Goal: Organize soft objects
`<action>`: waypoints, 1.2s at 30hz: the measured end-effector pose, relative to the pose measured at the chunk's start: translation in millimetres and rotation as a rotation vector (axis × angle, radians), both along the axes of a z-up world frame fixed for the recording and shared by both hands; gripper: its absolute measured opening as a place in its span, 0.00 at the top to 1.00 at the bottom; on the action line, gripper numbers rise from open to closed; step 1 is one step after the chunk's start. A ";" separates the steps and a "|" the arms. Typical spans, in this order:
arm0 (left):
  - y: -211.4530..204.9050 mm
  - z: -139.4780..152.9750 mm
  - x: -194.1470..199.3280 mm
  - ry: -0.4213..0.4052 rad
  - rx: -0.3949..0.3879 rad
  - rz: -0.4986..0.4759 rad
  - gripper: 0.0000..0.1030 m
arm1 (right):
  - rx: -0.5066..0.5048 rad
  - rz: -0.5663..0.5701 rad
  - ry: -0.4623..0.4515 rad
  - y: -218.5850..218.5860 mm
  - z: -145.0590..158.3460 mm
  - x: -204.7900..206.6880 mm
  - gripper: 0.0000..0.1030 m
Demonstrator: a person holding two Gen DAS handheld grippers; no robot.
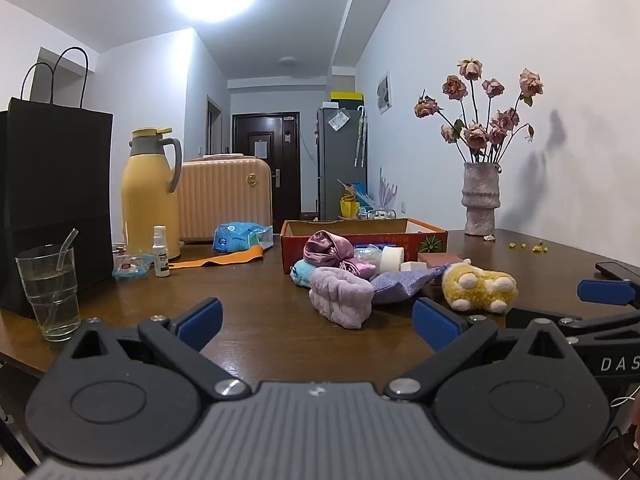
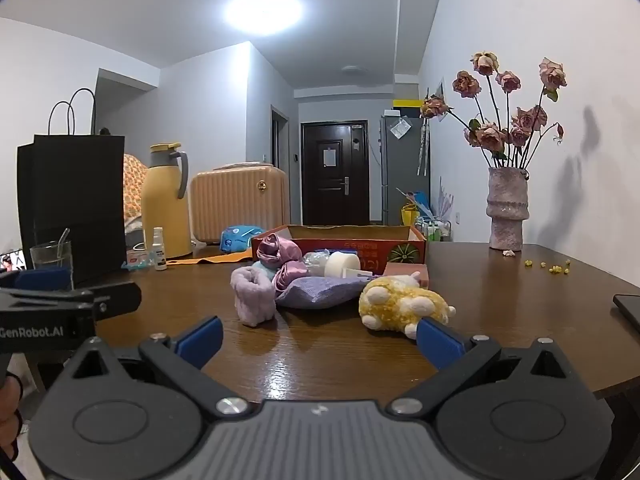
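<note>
Soft things sit in a little heap in the middle of the brown worktop [image 1: 260,320], right in front of an open cardboard box [image 1: 362,236]. A fluffy purple cloth [image 1: 340,294] is at the near left of the heap. A flat purple cloth [image 1: 404,282] lies next to it. Shiny pink cloth [image 1: 326,250] is bunched up behind, leaning by the box. A bit of a blue soft toy [image 1: 302,272] peeks out to the left. A white foam roll [image 1: 392,259] and a pink block [image 1: 440,259] sit near the box too. A yellow plush toy [image 1: 478,284] lies on its side at the right end of the heap.

The left gripper [image 1: 318,320] is low over the worktop, near the fluffy purple cloth. Its fingers are wide open and hold nothing. The right gripper [image 2: 320,338] is low too, and its fingers are wide open and hold nothing. Its right blue finger tip is just beside the yellow plush toy, and I cannot tell if they touch.

On the left side stand a black paper bag [image 1: 56,200], a glass of water [image 1: 50,292] with a straw, a yellow jug [image 1: 150,196] and a small white spray bottle [image 1: 161,252]. A vase of dried pink roses [image 1: 482,200] stands by the wall on the right. Tiny yellow bits [image 1: 528,246] lie near it.
</note>
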State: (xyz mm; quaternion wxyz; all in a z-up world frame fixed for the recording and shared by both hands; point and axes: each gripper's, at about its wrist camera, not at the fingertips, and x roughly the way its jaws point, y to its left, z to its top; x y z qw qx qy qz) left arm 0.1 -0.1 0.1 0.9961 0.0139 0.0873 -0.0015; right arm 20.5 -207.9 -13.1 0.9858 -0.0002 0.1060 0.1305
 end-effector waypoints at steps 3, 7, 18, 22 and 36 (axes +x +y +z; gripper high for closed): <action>-0.1 0.0 0.3 0.006 0.004 0.003 0.00 | 0.013 -0.002 0.006 -0.5 -0.3 0.3 0.00; -0.2 -0.4 0.8 0.006 0.002 0.005 0.00 | 0.013 -0.003 0.007 -1.1 -1.0 1.4 0.00; -0.4 -3.4 0.9 0.008 0.001 0.005 0.00 | 0.001 -0.003 0.008 0.5 -2.6 0.5 0.00; 0.5 -2.3 0.9 0.008 0.002 0.003 0.00 | 0.002 -0.002 0.008 0.3 -3.0 0.6 0.00; 0.2 -1.7 0.8 0.008 0.003 0.003 0.00 | 0.002 -0.003 0.010 0.6 -3.8 0.2 0.00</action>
